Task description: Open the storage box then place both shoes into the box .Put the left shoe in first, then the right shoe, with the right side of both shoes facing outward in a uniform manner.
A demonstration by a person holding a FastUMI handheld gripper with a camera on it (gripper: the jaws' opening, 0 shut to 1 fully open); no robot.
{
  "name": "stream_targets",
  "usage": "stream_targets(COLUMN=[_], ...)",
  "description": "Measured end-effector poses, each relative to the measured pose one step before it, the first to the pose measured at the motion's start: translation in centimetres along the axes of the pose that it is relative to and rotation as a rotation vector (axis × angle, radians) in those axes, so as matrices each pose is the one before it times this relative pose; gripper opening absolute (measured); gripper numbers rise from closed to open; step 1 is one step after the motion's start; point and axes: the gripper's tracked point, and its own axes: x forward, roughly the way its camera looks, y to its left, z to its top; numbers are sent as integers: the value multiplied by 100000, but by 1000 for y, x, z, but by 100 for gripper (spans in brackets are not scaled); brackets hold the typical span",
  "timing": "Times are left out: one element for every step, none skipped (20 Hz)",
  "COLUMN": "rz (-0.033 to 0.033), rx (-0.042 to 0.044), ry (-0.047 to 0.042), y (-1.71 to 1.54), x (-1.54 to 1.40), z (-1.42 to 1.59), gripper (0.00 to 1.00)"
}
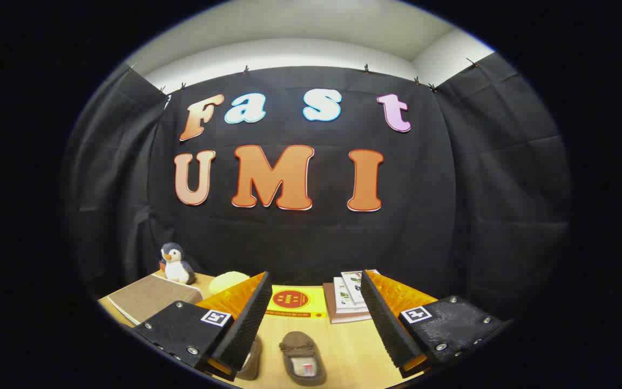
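Observation:
A brown slipper-style shoe (302,356) lies on the wooden table (349,346) between my fingers, toe pointing away from me. A second shoe (250,361) lies beside it, mostly hidden behind my left finger (246,324). My gripper (316,362) hangs above the shoes with its fingers wide apart and nothing held between them. A grey-brown flat box (151,298) rests on the table beyond my left finger, its lid down.
A yellow mat with a red round mark (293,302) lies beyond the shoes. A stack of books (347,300) sits ahead of my right finger. A penguin plush (176,265) and a pale yellow soft thing (228,281) stand at the back near the box.

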Motion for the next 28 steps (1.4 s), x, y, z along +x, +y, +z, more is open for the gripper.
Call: stream_targets(rz=[-41, 73, -93, 414, 852, 906, 1269, 1299, 991, 1328, 1141, 813, 874, 1205, 1471, 1192, 828, 962, 1292, 1441, 1374, 1382, 1461, 2174, 1642, 1615, 1816, 2660], rx=[1246, 1032, 632, 33, 106, 365, 985, 1506, 1299, 441, -712, -1384, -1033, -172, 408, 584, 433, 381, 704, 979, 990, 1027, 1369, 1918, 2183, 2410, 2684, 3405], ry=[713, -505, -777, 341, 840, 880, 689, 883, 1173, 664, -542, -371, 609, 1165, 856, 214, 323, 454, 515, 805, 801, 884, 668, 243, 838, 1224, 1756, 2126], y=[621, 672, 365, 375, 311, 153, 61, 175, 43, 54, -35, -132, -185, 56, 175, 157, 15, 154, 235, 241, 264, 184, 240, 527, 439, 208, 307, 488], x=[-678, -517, -507, -320, -253, -55, 116, 131, 183, 112, 149, 204, 142, 166, 68, 114, 90, 83, 64, 100, 412, 363, 165, 252, 301, 312, 441, 520], z=[-109, 119, 278, -33, -330, -122, -5, 23, -54, 24, 355, 162, -198, -325, -228, -88, -88, -182, -145, -164, -215, -319, -338, -165, -392, -521, -646, -804], gripper=[98, 98, 99, 98, 98, 98, 98, 98, 98, 98, 99, 98, 98, 98, 98, 98, 99, 98, 98, 98, 98, 98, 98, 99, 99, 98, 98, 98])
